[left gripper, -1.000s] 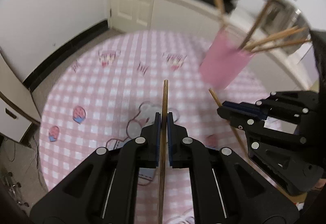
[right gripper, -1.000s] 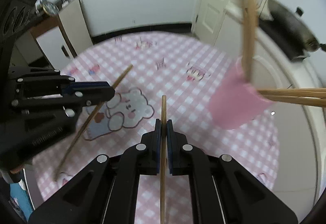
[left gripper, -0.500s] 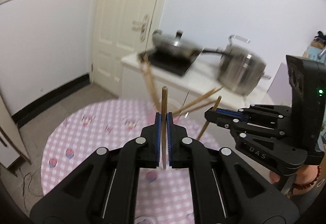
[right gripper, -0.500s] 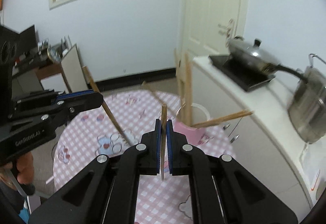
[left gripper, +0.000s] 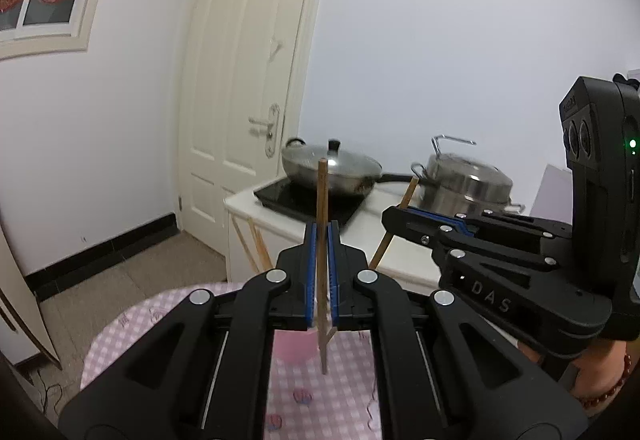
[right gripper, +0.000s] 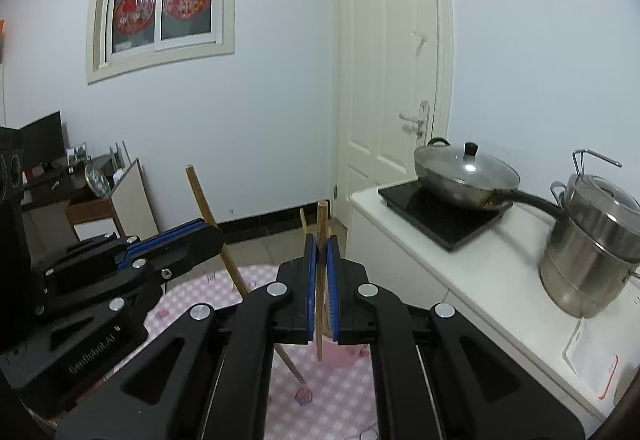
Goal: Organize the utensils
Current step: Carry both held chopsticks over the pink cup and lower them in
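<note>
My left gripper (left gripper: pixel 321 236) is shut on a wooden chopstick (left gripper: pixel 322 199) that stands upright. My right gripper (right gripper: pixel 321 246) is shut on a second wooden chopstick (right gripper: pixel 321 224), also upright. Each gripper shows in the other's view, the right one (left gripper: pixel 394 217) and the left one (right gripper: pixel 210 232), each with its chopstick. A pink cup (left gripper: pixel 294 346) stands on the table below, mostly hidden behind my fingers; it also shows in the right wrist view (right gripper: pixel 340 354). Other chopsticks (left gripper: pixel 256 244) stick up from it.
The round table has a pink checked cloth (left gripper: pixel 320 396). Behind it a white counter (right gripper: pixel 480 272) carries a hob with a lidded wok (right gripper: pixel 464 175) and a steel pot (right gripper: pixel 592 240). A white door (right gripper: pixel 388 79) is beyond. A desk with clutter (right gripper: pixel 72 179) stands left.
Both grippers have tilted up from looking down at the table to looking level at the room, each still holding its chopstick. The pink cup has dropped low in view.
</note>
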Demonstrator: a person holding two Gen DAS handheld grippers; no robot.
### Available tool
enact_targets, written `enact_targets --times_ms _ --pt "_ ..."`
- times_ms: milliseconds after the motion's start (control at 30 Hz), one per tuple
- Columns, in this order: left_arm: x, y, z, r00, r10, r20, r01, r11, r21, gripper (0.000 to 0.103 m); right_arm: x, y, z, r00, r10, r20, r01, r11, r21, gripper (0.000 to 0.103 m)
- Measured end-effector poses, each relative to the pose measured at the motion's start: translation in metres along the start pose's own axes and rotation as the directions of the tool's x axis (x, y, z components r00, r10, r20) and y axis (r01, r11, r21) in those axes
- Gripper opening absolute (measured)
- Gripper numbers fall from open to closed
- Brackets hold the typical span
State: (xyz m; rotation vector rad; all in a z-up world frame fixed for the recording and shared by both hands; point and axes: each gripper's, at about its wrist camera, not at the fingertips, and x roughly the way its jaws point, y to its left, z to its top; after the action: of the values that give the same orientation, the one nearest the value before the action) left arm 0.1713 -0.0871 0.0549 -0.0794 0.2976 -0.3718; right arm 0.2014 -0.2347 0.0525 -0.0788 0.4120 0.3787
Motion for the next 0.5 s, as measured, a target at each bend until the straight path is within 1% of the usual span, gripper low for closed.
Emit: enact_targets --times_ms 67,200,367,500 --pt "0.007 -0.003 0.006 1.000 0.006 0.016 -0.006 1.000 0.001 0.005 0.003 -0.003 0.005 1.000 -0.005 0.019 0.005 1.000 0.003 0.004" --pt "0.023 -0.005 0.015 0.999 0.033 0.037 -0.033 0.999 0.003 0.005 0.016 -0.013 0.010 0.999 -0.018 0.029 0.017 1.000 0.009 0.004" --pt "0.046 -0.004 0.013 0.997 0.063 0.052 -0.063 0.998 0.009 0.005 0.034 -0.030 0.008 0.999 -0.037 0.029 0.036 0.999 0.029 0.004" --pt "0.067 -0.002 0.006 0.996 0.065 0.056 -0.065 0.998 0.001 0.005 0.049 -0.043 0.001 0.999 -0.040 0.015 0.039 0.998 0.058 0.004"
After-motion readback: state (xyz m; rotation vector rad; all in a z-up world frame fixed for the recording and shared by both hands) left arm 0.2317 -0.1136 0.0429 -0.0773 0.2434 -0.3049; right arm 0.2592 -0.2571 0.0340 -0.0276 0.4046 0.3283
